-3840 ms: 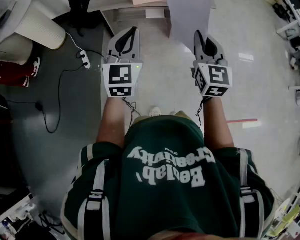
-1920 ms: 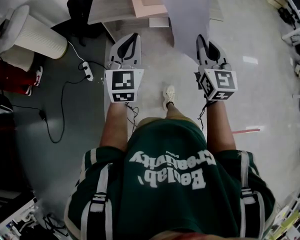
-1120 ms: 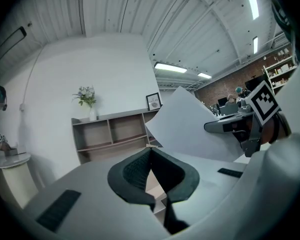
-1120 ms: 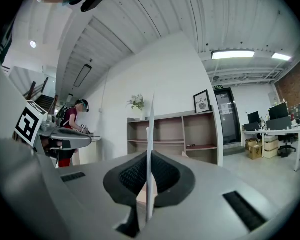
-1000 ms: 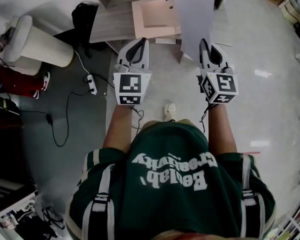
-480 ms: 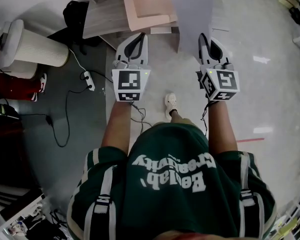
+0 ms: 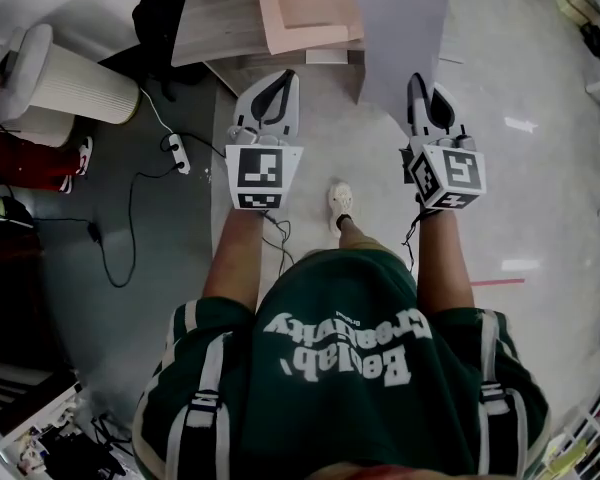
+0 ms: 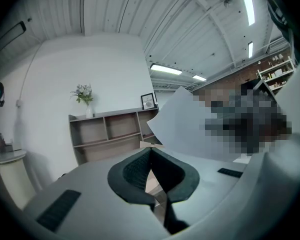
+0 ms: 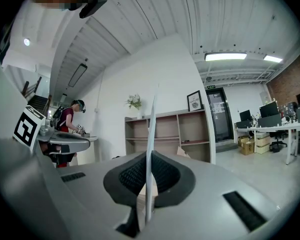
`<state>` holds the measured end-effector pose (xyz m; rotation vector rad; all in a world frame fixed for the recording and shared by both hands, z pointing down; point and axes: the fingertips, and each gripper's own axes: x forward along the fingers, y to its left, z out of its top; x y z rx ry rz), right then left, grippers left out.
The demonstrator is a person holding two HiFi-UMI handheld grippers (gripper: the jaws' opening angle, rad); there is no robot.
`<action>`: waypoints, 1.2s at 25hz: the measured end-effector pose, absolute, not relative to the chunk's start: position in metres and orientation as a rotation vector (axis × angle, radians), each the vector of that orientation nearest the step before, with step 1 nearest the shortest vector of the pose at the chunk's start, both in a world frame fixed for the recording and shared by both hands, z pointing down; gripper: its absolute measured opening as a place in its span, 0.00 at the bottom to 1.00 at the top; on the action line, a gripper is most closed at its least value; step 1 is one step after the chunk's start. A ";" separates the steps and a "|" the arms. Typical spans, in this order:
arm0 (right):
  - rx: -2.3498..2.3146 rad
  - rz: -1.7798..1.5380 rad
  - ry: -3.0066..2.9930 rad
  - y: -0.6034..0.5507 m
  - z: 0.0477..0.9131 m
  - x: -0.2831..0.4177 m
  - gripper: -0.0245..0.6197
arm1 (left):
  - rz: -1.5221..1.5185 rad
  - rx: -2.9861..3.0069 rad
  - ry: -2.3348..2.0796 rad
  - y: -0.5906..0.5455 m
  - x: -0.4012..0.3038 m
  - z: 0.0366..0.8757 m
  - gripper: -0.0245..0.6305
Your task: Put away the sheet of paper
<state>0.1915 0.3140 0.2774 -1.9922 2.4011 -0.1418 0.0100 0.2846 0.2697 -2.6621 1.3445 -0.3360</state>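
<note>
Sheet of paper (image 7: 400,38) stood on edge in front of the shelf unit (image 7: 215,23), its lower corner pinched between the closed jaws of the right hand-held gripper (image 7: 420,86). The left hand-held gripper (image 7: 283,80) was shut and empty, also short of the shelf unit. A firm, upright hold probably suited the approach. A pale open box (image 7: 305,8) sat on the shelf unit's top, and a cable (image 7: 130,218) trailed across the floor beside it.
</note>
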 end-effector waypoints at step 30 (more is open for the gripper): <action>-1.756 -0.237 2.583 0.123 0.286 0.195 0.09 | -0.368 -2.600 1.496 0.113 0.028 0.274 0.06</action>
